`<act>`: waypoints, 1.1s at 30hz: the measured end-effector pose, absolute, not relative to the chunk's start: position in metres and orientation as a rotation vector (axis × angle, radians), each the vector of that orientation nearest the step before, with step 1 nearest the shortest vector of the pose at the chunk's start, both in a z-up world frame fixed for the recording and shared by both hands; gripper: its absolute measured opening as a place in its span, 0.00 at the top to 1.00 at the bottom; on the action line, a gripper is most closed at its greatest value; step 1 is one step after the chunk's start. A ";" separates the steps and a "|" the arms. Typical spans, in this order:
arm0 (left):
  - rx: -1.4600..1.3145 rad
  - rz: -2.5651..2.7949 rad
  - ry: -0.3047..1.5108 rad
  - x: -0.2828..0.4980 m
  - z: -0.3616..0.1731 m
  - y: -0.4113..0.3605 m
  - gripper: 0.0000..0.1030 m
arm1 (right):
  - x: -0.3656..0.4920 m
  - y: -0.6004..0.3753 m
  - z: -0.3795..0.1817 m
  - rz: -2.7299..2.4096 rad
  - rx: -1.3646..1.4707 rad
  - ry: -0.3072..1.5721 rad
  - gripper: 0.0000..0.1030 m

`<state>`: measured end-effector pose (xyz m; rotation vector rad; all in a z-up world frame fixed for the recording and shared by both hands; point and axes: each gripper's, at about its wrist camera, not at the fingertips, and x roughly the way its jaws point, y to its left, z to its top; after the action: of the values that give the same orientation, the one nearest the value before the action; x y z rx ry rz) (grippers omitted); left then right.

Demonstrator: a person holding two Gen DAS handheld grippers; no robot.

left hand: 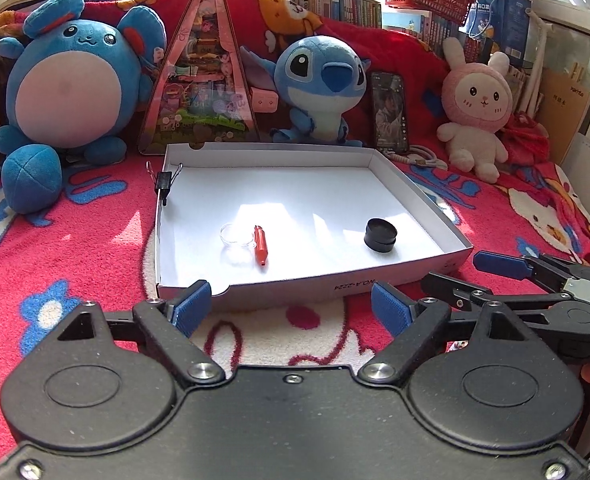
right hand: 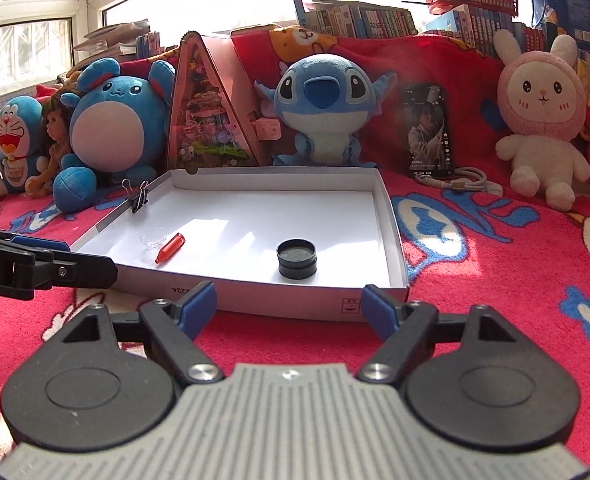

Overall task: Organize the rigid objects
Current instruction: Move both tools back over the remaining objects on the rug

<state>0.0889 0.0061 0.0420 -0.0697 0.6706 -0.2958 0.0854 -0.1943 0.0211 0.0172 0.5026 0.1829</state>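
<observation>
Scene: a white tray (left hand: 295, 286) lay on a red blanket (left hand: 75, 240), soft toys ranged behind it.
Dish: a clear dish (left hand: 237, 235) sat inside the tray, near-left part.
Cap: a red cap (left hand: 260, 245) lay touching or just beside the dish, on its right; which of the two could not be told.
Lid: a black lid (left hand: 380, 236) rested inside the tray, near-right part, well apart from the cap.
Clip: a black clip (left hand: 163, 186) gripped the tray's left wall, toward the far corner.
Left gripper (left hand: 291, 308): jaws spread wide, nothing between them, held short of the tray's near wall.
Right gripper (right hand: 289, 306): jaws spread wide, empty, also short of the near wall.
Progress: judged nearly or fully complete; every rigid item in view was inside or on the tray.
Remaining: no loose rigid item showed on the blanket.
</observation>
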 end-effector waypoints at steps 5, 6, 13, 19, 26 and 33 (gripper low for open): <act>-0.077 -0.309 0.673 0.071 0.040 0.005 0.16 | 0.071 -0.196 0.016 0.184 0.026 0.506 0.15; -0.080 -0.315 0.676 0.068 0.040 0.004 0.16 | 0.068 -0.196 0.015 0.182 0.026 0.506 0.15; -0.071 -0.325 0.676 0.046 0.036 0.002 0.15 | 0.051 -0.198 0.010 0.176 0.023 0.505 0.13; -0.060 -0.334 0.689 0.032 0.029 -0.001 0.15 | 0.037 -0.197 0.004 0.168 0.007 0.508 0.13; -0.048 -0.329 0.709 0.022 0.022 0.000 0.15 | 0.027 -0.196 -0.002 0.161 -0.002 0.516 0.12; -0.073 -0.313 0.726 0.019 0.017 0.006 0.15 | 0.021 -0.195 -0.006 0.155 -0.012 0.522 0.12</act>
<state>0.0190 0.0060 0.0172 -0.0734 0.7256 -0.3132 0.0212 -0.1952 -0.0061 -0.0123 0.5217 0.1548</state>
